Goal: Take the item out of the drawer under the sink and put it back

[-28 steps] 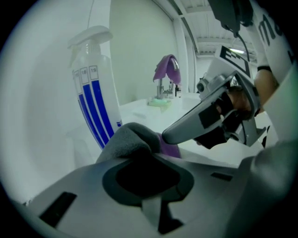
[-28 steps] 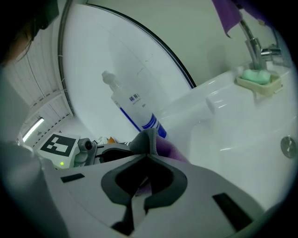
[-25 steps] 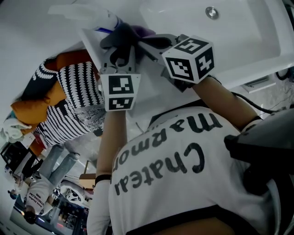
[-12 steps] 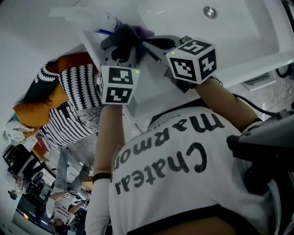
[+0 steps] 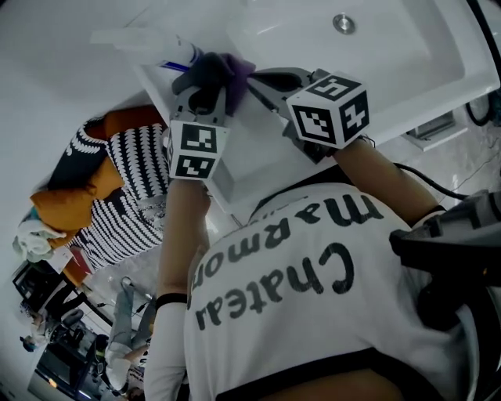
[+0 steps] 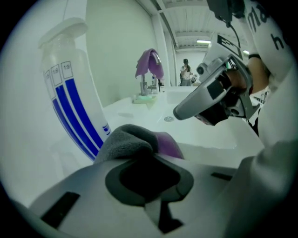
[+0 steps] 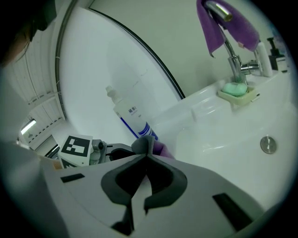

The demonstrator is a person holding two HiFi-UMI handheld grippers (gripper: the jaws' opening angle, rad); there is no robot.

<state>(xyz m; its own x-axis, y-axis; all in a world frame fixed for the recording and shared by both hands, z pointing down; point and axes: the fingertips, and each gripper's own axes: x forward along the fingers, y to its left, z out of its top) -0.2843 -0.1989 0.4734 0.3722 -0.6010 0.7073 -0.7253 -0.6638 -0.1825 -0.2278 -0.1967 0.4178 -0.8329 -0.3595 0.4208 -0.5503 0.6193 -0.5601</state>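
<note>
A grey and purple cloth (image 5: 223, 66) is bunched at the white counter's edge, and my left gripper (image 5: 205, 78) is shut on it. In the left gripper view its grey fold (image 6: 128, 142) bulges over the jaw tips of the left gripper (image 6: 139, 155). My right gripper (image 5: 254, 78) is just right of the cloth with its jaws together. From the left gripper view the right gripper (image 6: 179, 111) shows a bare tip over the basin. The cloth (image 7: 146, 143) appears just beyond the right gripper (image 7: 148, 155).
A white bottle with blue stripes (image 5: 168, 51) stands on the counter beside the cloth. The sink basin (image 5: 391, 55) with its drain (image 5: 342, 23) is to the right. A faucet (image 7: 228, 28) draped with a purple cloth and a soap dish (image 7: 236, 90) sit behind. Striped and orange fabric (image 5: 117, 172) lies at the lower left.
Both grippers stay at the counter's edge by the cloth. The left gripper has rolled a little, the right has shifted slightly, and the head view has drifted.
</note>
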